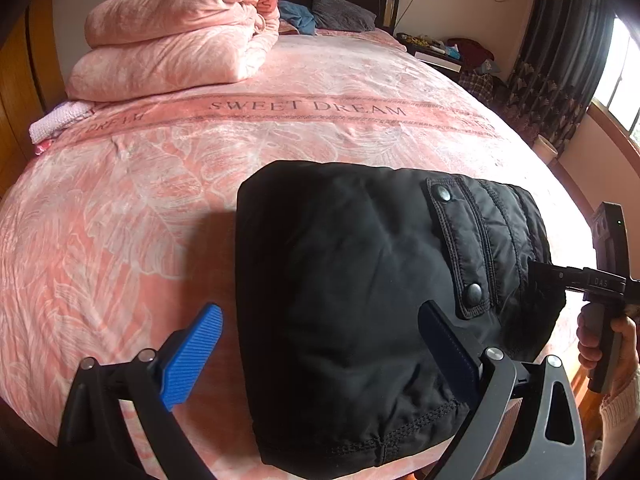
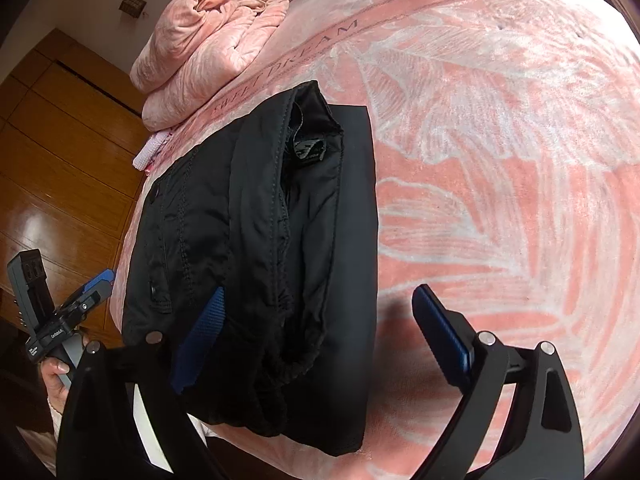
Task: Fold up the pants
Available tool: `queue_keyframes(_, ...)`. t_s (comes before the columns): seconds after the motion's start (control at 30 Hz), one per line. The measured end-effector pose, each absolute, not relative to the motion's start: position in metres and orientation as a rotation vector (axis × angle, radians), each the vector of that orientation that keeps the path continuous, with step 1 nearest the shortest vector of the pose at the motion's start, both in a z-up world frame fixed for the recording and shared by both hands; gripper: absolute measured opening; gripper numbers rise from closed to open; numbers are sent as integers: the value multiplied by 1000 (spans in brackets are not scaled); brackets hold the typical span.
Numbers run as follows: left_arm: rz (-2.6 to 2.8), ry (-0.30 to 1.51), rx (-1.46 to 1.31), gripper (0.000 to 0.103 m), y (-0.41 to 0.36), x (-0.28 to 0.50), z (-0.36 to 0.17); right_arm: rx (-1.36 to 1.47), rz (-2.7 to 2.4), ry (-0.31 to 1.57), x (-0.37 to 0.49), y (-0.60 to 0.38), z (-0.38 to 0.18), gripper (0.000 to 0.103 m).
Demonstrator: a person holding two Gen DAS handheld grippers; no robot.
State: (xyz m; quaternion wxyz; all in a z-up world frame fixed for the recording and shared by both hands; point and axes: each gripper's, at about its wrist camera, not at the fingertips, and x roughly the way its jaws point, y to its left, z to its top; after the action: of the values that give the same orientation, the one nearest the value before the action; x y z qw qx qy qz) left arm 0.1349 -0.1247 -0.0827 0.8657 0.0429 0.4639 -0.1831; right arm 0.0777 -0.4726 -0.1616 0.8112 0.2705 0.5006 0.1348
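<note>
A folded pink quilt sits at the bed's far left corner, on the pink "SWEET DREAM" bedspread. The left gripper hovers with its jaws spread wide, gripping nothing, over the near edge. The black pants lie folded into a compact bundle at that near edge. The right gripper is likewise wide apart above the bundle's waistband end.
</note>
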Motion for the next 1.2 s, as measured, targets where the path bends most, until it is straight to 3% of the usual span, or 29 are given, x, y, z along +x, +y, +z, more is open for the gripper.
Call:
queue_keyframes(0.27,-410,988,95,99,-134,143,-93,644,349,1076,85,-476,-177,101)
queue_keyframes(0.47,-416,1032,83,99,-128,153,-109,618,391,1075,86,-473,-176,101)
queue_keyframes(0.97,-779,1267,-639,99,-19,202,-172,614,439,1069,85,-466,-178,101)
queue_keyframes(1.2,-836,1387,-650,99,-34,219,-200,626,462,1079,84,-471,-178,101)
